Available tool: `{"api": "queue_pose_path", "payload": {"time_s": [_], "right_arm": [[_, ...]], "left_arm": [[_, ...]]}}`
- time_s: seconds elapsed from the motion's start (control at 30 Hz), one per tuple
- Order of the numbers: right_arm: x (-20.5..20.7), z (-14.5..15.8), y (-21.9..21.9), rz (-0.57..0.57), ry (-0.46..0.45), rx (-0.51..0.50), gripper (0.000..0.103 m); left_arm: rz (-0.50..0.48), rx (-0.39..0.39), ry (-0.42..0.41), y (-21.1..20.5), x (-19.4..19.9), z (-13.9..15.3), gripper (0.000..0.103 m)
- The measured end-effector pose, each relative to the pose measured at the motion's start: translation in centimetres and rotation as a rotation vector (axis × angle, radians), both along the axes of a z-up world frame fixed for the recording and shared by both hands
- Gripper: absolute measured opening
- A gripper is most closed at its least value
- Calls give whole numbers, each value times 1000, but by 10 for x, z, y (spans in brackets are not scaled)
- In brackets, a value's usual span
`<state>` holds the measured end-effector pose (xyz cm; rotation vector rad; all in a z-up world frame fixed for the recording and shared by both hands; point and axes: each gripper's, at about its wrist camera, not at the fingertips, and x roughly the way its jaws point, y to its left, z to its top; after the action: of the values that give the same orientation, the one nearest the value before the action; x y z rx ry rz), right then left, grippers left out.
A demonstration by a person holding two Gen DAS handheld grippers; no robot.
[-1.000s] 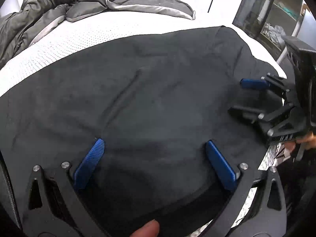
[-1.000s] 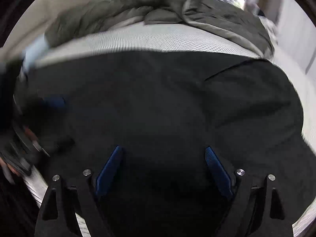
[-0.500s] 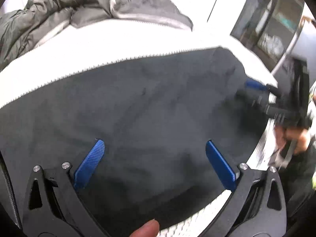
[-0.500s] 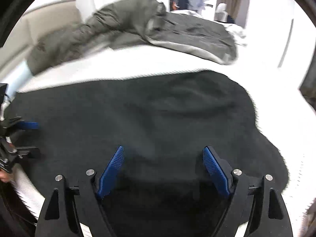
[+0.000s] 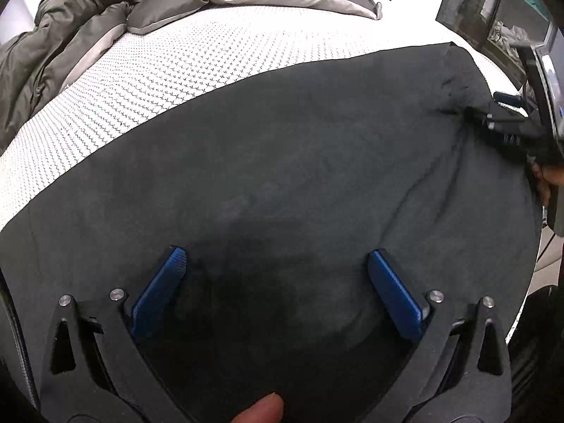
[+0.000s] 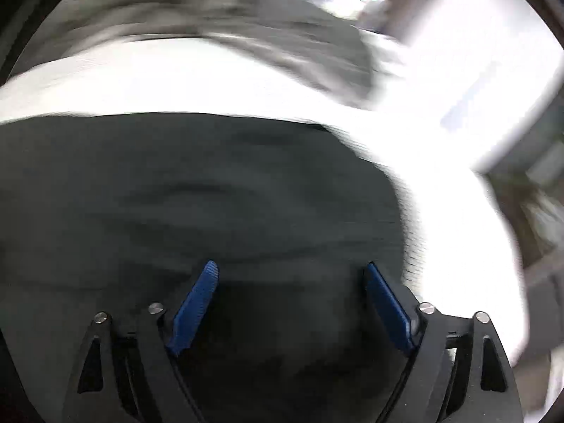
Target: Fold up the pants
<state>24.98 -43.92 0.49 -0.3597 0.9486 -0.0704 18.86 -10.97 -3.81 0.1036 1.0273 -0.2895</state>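
Note:
Dark grey pants [image 5: 282,162] lie spread flat on a white bed. My left gripper [image 5: 276,261] is open, its blue fingers hovering low over the near part of the cloth with nothing between them. My right gripper [image 6: 289,268] is open over the pants [image 6: 211,204] near their right edge; that view is blurred. In the left wrist view the right gripper [image 5: 493,112] shows at the far right, at the pants' edge, where the cloth is puckered.
A white textured mattress [image 5: 176,70] lies beyond the pants. A rumpled grey duvet [image 5: 88,24] is piled at the back left. A dark shelf unit [image 5: 493,10] stands at the right, past the bed's edge.
The right gripper has swung to the pants' right edge and is still moving, blurring its view. The left gripper has stayed open over the cloth, with more mattress showing behind.

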Motion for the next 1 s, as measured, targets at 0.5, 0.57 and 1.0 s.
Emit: {"api": "queue_pose_path", "payload": {"time_s": [0.5, 0.57, 1.0], "right_arm": [[-2, 11, 139, 399, 133, 218, 92], [3, -14, 154, 431, 191, 159, 92], [44, 6, 12, 25, 78, 225, 93]], "left_arm": [[89, -45, -19, 5, 72, 13, 102], [61, 18, -19, -2, 83, 0, 103], [58, -23, -20, 5, 84, 7, 103]]}}
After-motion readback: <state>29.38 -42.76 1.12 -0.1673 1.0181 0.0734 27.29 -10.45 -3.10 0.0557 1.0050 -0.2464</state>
